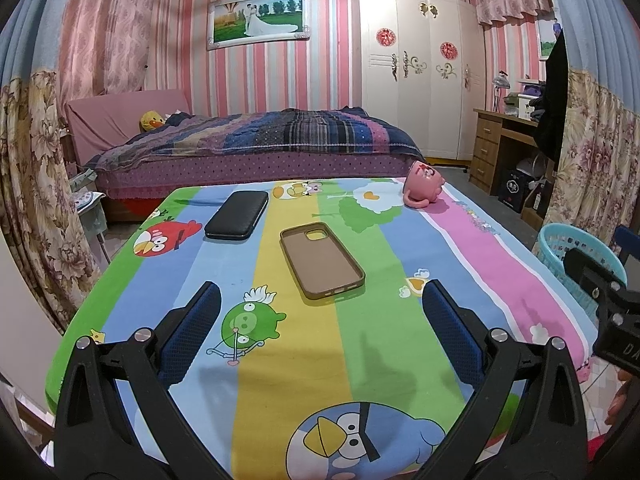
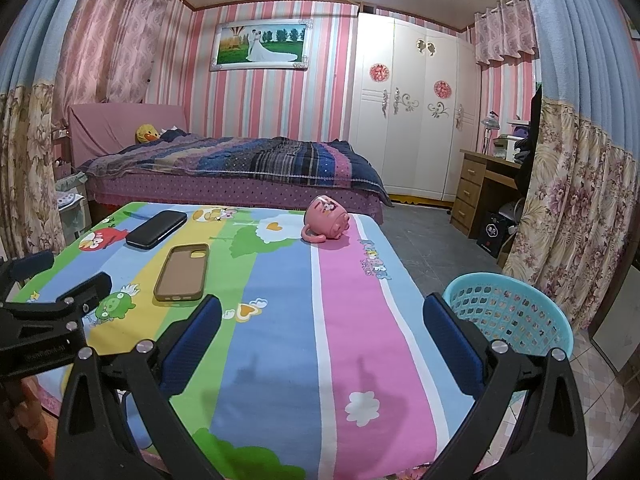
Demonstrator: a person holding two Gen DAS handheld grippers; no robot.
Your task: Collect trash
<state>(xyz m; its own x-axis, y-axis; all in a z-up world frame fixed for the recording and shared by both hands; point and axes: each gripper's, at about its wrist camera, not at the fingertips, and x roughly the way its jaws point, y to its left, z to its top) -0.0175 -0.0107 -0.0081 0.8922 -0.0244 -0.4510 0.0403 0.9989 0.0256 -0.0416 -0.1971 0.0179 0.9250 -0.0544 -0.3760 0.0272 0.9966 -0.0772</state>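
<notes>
While both grippers hovered low over the near end of the tabletop [image 1: 360,360], covered in a striped cartoon-bird cloth, neither held anything. The left gripper [image 1: 320,304] had its blue-padded fingers [image 1: 196,328] spread wide, with bare cloth between them. The right gripper [image 2: 322,316] likewise stood with its fingers [image 2: 452,340] wide apart over the pink and blue stripes.

Three things lay on the cloth. A tan, soft-looking phone case [image 1: 322,260] with a rounded camera cut-out lay flat, hollow side up, on the yellow and green stripes, just beyond the left gripper's fingertips. A black rectangular case [image 1: 237,214] with rounded corners lay further back on the blue stripe, apart from the tan one. A pink ceramic mug [image 2: 326,218] with a printed picture lay tipped on its side at the far right corner, its handle toward the camera and touching the cloth. No crumpled paper or wrapper could be made out on the cloth.

A light-blue plastic basket [image 2: 508,312] with a perforated wall stood on the floor beside the tabletop's right edge, just beyond the right gripper's right finger; its inside could not be seen clearly. Behind the tabletop stood a bed [image 2: 240,164] with a plaid blanket.
</notes>
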